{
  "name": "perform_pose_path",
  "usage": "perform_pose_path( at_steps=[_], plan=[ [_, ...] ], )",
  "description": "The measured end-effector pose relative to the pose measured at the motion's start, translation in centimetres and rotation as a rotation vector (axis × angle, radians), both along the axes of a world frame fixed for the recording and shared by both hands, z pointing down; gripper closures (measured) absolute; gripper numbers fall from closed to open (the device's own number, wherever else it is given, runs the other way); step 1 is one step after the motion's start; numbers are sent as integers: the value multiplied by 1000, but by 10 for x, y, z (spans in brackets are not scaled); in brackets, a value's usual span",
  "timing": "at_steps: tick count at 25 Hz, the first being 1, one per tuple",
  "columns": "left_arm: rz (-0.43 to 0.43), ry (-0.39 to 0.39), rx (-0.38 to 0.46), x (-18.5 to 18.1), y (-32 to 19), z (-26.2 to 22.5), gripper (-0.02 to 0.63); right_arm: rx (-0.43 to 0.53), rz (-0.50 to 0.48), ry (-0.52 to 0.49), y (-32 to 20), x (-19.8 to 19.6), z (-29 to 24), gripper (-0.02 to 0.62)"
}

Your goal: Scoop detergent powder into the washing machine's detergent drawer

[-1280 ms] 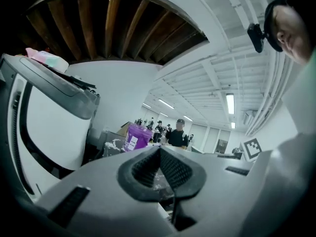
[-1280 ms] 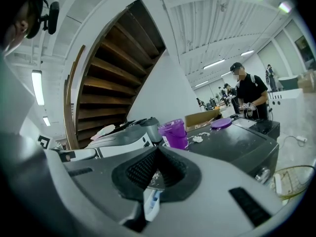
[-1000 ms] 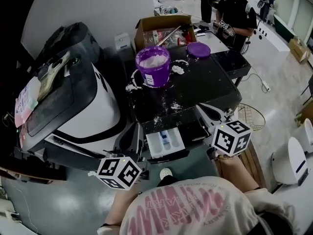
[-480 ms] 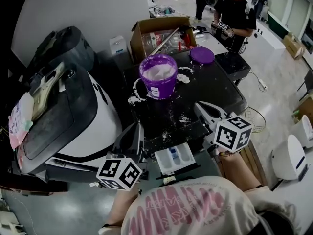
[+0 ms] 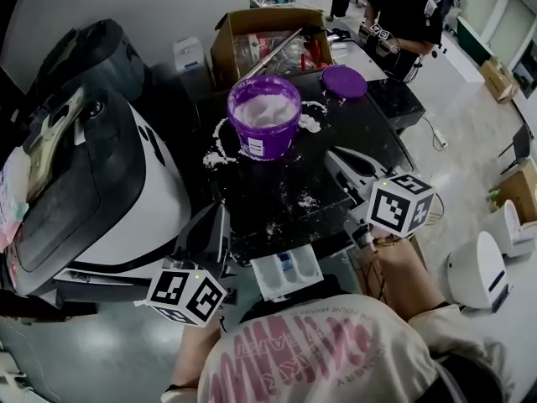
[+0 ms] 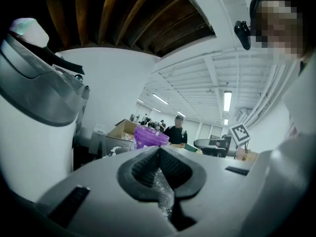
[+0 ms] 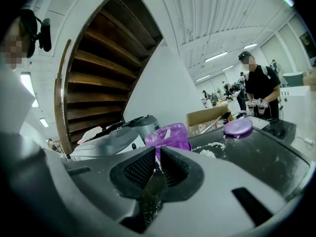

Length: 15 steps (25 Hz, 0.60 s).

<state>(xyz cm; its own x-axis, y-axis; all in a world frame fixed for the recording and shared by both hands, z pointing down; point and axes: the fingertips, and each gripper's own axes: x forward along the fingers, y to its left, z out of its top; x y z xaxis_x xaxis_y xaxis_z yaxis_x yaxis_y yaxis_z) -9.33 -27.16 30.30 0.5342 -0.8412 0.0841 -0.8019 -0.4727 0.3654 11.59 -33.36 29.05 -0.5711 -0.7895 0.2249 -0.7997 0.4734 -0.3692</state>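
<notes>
Your right claw [image 5: 334,154] has edged toward the tub [image 5: 264,117], jaws just parting, empty; left claw [image 5: 220,217] is closed; only the head view shows the drawer [image 5: 285,274].

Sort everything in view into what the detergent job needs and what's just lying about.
Job: purple tub of powder; detergent drawer, pulled open; washing machine.
Lying about: purple lid; cardboard box; spilled powder; black-and-white appliance.
</notes>
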Motion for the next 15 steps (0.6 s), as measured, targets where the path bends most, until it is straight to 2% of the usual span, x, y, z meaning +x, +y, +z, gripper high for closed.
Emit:
perform_pose_path(
  at_steps=[6,15],
  plan=[
    [-143,16,-54,-9,7,13,604,-13,-130,73,-36,4,-4,543],
    [-307,32,-66,-4,17,4,604,-17,-424,208,-71,-16,-17,505]
  ],
)
